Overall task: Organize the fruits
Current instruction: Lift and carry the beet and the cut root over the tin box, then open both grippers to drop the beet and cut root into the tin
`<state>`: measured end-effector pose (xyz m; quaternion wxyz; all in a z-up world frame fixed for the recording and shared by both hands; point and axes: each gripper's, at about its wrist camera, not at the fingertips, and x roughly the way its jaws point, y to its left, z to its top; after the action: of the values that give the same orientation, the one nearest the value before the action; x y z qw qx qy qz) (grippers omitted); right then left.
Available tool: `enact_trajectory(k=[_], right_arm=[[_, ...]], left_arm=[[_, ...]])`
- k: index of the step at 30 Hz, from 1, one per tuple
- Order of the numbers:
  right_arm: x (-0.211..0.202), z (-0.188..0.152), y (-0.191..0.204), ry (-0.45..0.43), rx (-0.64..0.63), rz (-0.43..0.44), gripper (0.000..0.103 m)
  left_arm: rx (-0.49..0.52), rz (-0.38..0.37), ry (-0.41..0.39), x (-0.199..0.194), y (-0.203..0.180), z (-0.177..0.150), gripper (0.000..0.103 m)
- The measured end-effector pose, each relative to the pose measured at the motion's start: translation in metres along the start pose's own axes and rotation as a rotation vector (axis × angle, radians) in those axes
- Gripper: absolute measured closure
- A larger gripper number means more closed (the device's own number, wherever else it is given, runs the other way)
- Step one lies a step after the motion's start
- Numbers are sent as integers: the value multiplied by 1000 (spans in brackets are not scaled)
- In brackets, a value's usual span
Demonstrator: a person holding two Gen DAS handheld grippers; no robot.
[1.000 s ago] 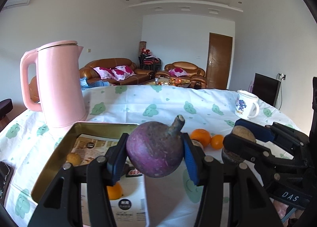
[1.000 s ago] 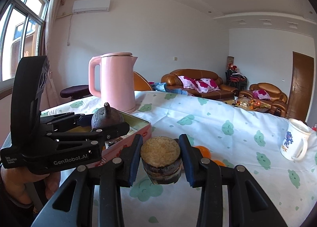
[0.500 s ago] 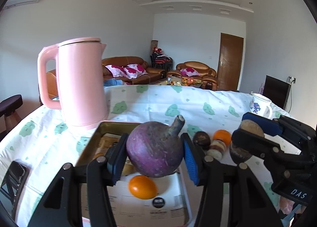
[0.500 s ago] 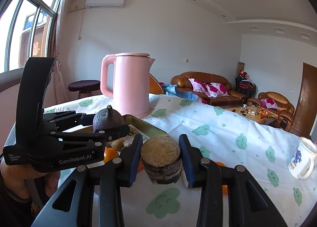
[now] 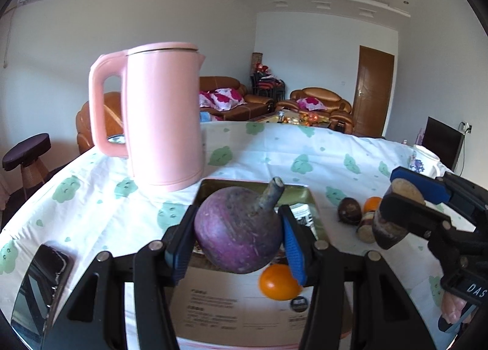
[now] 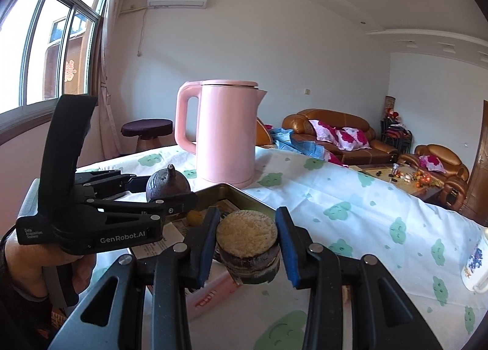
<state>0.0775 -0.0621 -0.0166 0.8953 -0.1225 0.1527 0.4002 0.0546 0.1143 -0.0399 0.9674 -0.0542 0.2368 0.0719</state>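
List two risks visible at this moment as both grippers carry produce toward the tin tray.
1. The purple round fruit is gripped only at its curved sides by the left gripper; it could slip onto the orange in the tin tray.
2. The right gripper, holding the cut brown piece, is close to the left and might collide.

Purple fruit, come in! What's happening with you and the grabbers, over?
Left gripper shut on purple fruit, above tin tray. Right gripper shut on cut brown fruit. Orange already in tray.

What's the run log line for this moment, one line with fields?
left claw: shut on purple fruit above tin tray | right claw: shut on cut brown piece | orange: in tray
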Motion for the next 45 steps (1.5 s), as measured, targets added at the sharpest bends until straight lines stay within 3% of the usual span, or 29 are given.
enact_trajectory(k=[20,45], right_arm=[[44,-2,34,77,-27,106,63],[61,-15,33,170,-5,117,62]], left_arm=[[0,19,78,12,27,-9,49],[43,12,131,21,20,-11,48]])
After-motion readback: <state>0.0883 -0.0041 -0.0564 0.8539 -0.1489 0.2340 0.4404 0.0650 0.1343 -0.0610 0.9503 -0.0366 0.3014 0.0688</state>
